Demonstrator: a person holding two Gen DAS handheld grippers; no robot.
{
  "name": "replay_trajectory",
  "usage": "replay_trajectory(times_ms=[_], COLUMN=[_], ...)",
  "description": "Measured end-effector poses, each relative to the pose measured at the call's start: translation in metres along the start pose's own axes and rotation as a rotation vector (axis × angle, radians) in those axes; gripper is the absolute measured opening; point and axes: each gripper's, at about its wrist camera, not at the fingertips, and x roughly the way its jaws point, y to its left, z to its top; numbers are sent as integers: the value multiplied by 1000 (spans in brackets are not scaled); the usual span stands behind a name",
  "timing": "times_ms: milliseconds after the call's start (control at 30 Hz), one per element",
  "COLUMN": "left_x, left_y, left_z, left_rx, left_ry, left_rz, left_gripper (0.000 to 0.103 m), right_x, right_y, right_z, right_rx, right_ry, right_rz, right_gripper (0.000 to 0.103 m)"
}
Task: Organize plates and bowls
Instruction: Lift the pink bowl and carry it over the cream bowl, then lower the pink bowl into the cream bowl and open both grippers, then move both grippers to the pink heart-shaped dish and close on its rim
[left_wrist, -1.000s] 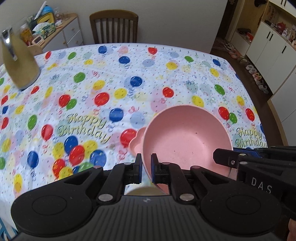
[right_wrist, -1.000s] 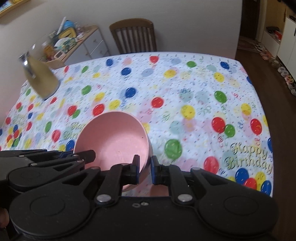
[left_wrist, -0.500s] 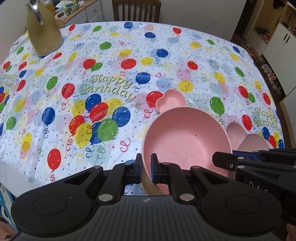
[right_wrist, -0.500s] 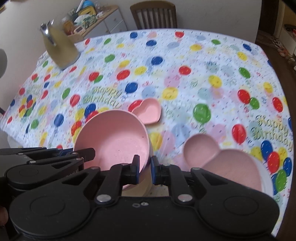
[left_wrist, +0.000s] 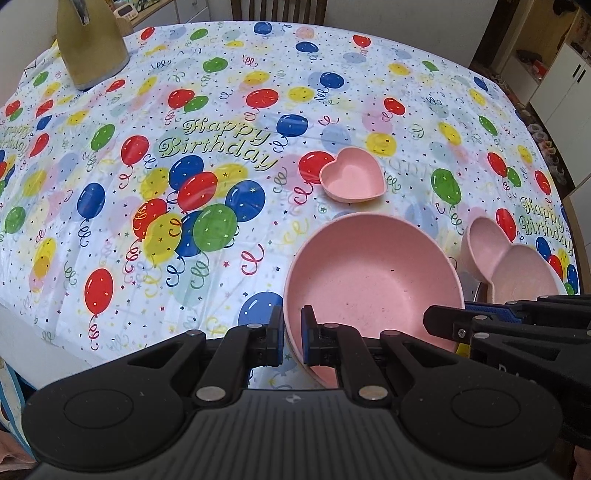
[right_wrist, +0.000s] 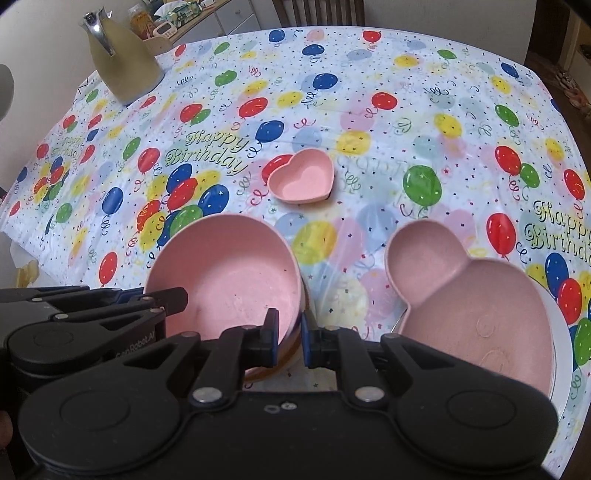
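Pink bowl (left_wrist: 373, 273) rim pinched | left gripper (left_wrist: 293, 341), right gripper (right_wrist: 287, 341) | both tilted steeply downward, apparently

Three pink dishes on the balloon tablecloth (left_wrist: 229, 110): one round pink bowl (left_wrist: 373, 273) near, one small pink heart-shaped dish (left_wrist: 352, 179) farther back, one pink mouse-eared divided plate (right_wrist: 461, 295) right. One tan metal-handled jug (left_wrist: 90, 40) far left.
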Motion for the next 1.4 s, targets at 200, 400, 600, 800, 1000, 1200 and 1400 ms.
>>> replay_trajectory(times_ms=[200,400,600,800,1000,1200,1400], left_x=[0,-12,-28,-34,-32,-13,13], left_y=[2,6,13,14,13,16,21], left_z=[1,7,24,46,72,98,117], left_rx=[2,14,19,27,45,47,54], left_ry=[3,-21,-77,-127,-165,-160,-143], left_rz=[-6,-13,-27,-57,-76,-82,-93], left_gripper=[9,9,9,9,11,15,49], right_x=[2,-7,-20,-30,-35,-25,-5], right_y=[-2,-4,-6,-7,-9,-13,-19], right_z=[1,8,22,40,63,81,98], right_rx=[0,-2,-20,-39,-52,-52,-49], right_ry=[18,4,-24,-71,-115,-125,-113], right_rz=[21,25,33,25,20,12,6], right_gripper=[20,25,32,36,45,56,69])
